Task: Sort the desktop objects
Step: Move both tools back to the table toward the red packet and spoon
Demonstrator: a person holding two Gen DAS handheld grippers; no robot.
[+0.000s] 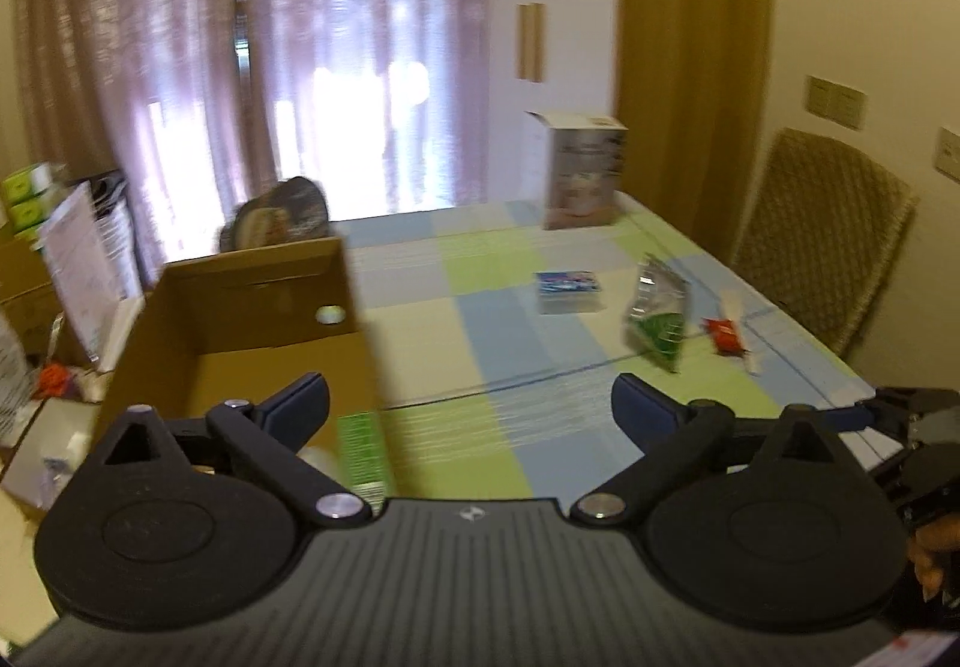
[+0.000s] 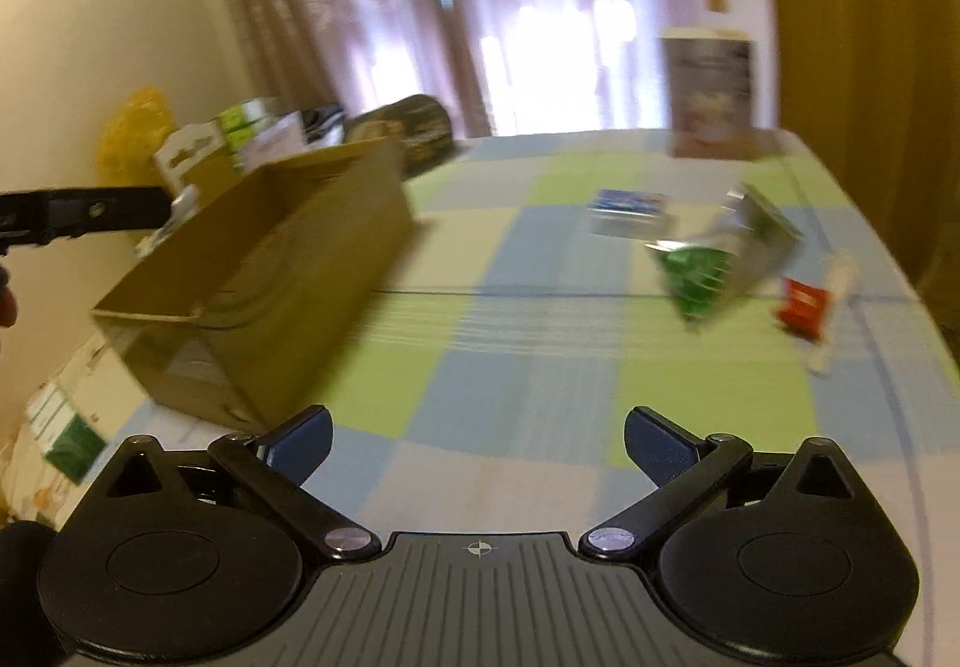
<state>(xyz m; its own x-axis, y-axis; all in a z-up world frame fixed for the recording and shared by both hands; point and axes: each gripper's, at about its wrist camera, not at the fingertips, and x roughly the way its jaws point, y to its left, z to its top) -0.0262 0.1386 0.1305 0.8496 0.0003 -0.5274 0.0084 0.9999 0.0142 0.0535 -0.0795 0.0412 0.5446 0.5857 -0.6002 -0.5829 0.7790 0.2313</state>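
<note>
Both tongs, left (image 1: 470, 406) and right (image 2: 478, 442), hung released and empty above the checked desk (image 2: 540, 367), with the open cardboard box (image 2: 270, 271) at left and a green packet (image 2: 714, 259), red sachet (image 2: 801, 307) and card pack (image 2: 627, 211) farther right.

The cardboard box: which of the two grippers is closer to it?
Left. The left gripper hangs open right at the cardboard box, over its near corner; the right gripper sits open over the tablecloth, to the box's right.
</note>
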